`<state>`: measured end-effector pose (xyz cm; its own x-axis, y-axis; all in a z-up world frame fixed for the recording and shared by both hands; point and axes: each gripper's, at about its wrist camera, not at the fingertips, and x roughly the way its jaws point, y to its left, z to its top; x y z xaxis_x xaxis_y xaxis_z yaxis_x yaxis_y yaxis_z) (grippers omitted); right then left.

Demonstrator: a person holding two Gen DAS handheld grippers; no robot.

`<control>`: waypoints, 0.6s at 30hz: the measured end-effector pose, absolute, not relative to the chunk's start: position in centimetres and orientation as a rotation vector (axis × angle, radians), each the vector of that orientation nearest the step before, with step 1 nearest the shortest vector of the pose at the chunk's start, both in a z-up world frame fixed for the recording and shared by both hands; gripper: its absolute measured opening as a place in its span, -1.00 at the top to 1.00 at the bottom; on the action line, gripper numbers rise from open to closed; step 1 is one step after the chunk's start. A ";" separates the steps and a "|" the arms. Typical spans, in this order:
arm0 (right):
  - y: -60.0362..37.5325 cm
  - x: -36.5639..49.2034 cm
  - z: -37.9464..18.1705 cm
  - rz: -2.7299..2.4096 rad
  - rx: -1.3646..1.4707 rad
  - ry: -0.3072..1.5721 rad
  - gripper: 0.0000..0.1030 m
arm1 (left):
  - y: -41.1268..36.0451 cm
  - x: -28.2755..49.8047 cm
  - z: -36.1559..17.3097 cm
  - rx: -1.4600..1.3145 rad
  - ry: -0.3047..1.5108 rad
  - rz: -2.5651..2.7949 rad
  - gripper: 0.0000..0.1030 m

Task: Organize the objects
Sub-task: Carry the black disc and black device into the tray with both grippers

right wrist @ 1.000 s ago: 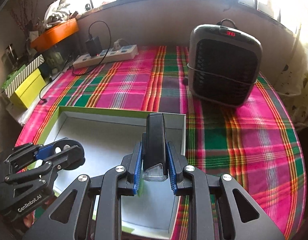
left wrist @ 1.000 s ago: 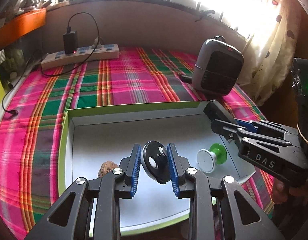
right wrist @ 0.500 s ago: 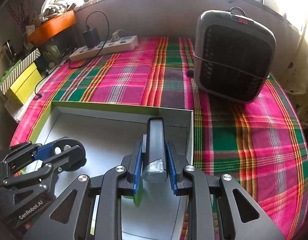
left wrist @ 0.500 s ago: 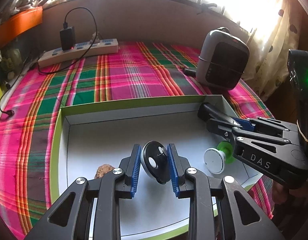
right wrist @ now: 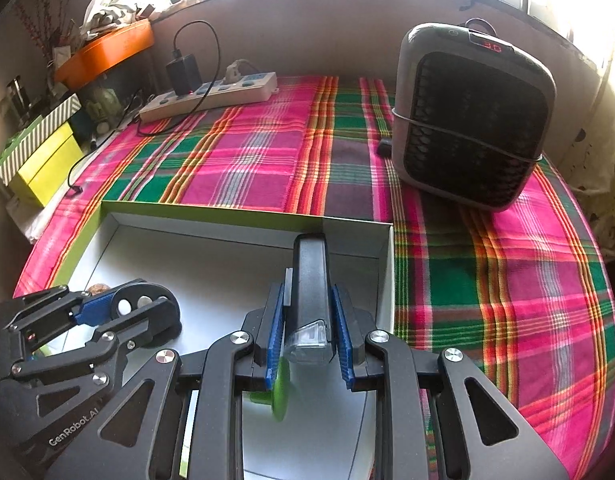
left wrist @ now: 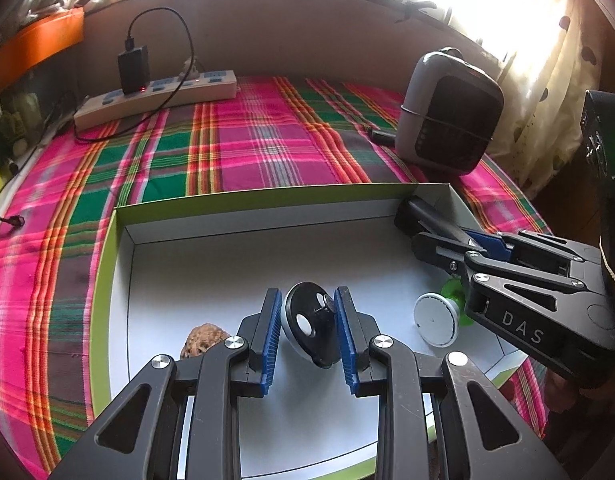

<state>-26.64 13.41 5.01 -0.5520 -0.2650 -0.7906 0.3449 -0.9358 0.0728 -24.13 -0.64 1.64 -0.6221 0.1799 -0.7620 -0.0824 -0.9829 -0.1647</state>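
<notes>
Sunlit window ahead of me, and under both my tools a desk [left wrist: 267,152] draped in pink-and-green plaid cloth, carrying a shallow white cardboard tray with a lime-green rim [left wrist: 243,216]. My left hand-held gripper [left wrist: 309,330] is clamped on a round black disc with a white spot [left wrist: 309,320], held on edge just above the tray floor, near its front. My right hand-held gripper [right wrist: 307,328] is closed around a long black bar with a clear plastic end [right wrist: 309,280], its far tip reaching toward the tray's far right corner.

Already inside the tray: a wrinkled brown walnut-like lump [left wrist: 203,340] just to the left of my left fingers, and a white-capped green spool [left wrist: 437,320] lying to their right, partly under my right tool. So two pieces look settled, and two are in my grip, hovering over the tray, not yet set down. I'd call this past halfway.

Beyond the tray, well ahead, a grey portable heater [right wrist: 471,116] sits to the right and a beige power strip with a black charger [left wrist: 155,96] to the left; I judge neither belongs to the sorting.
</notes>
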 end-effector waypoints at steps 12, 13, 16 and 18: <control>13.0 -26.4 4.8 -2.515 1.246 0.133 0.52 | -0.8 -24.2 1.6 -1.286 -0.187 2.695 0.51; 13.0 -26.4 4.8 -2.517 1.247 0.135 0.52 | -0.8 -24.2 1.6 -1.287 -0.188 2.695 0.51; 12.9 -26.4 4.8 -2.515 1.253 0.138 0.52 | -0.8 -24.2 1.6 -1.291 -0.185 2.695 0.49; 12.9 -26.4 4.8 -2.517 1.255 0.140 0.52 | -0.7 -24.2 1.5 -1.293 -0.181 2.696 0.48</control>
<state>-26.39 12.92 4.77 -0.5606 -0.2432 -0.7915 0.3292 -0.9426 0.0565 -24.21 -0.71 1.53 -0.6187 0.1829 -0.7641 -0.0793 -0.9821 -0.1709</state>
